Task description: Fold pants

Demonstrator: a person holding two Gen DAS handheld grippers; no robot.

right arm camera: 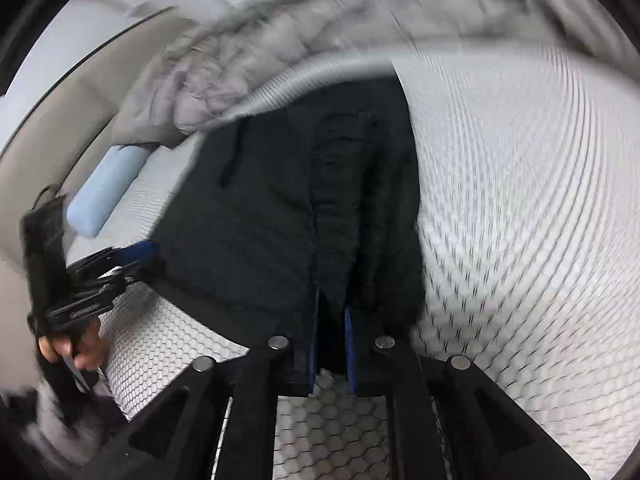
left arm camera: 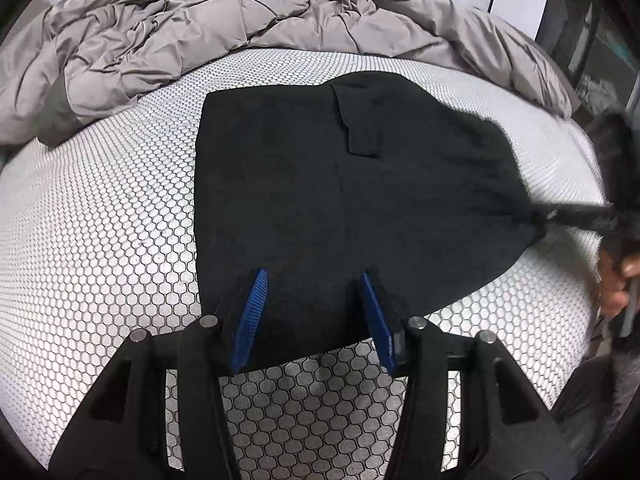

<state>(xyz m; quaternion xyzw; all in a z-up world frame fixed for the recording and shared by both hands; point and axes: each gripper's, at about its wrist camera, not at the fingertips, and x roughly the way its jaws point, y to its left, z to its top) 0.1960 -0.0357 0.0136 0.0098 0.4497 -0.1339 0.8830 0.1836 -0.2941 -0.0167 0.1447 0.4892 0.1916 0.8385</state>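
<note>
Black pants (left arm camera: 320,200) lie folded on a white honeycomb-patterned mattress (left arm camera: 100,220), a back pocket facing up. My left gripper (left arm camera: 314,280) is open, its blue pads (left arm camera: 252,316) straddling the near edge of the pants. In the right wrist view my right gripper (right arm camera: 332,308) is shut on a bunched corner of the pants (right arm camera: 280,200); the view is motion-blurred. The right gripper shows in the left wrist view (left arm camera: 552,216) at the pants' right corner. The left gripper shows in the right wrist view (right arm camera: 128,256) at the left.
A crumpled grey duvet (left arm camera: 200,28) is heaped along the far side of the mattress. A light blue pillow (right arm camera: 106,188) lies at the mattress's left edge in the right wrist view. The mattress edge drops off at the right in the left wrist view.
</note>
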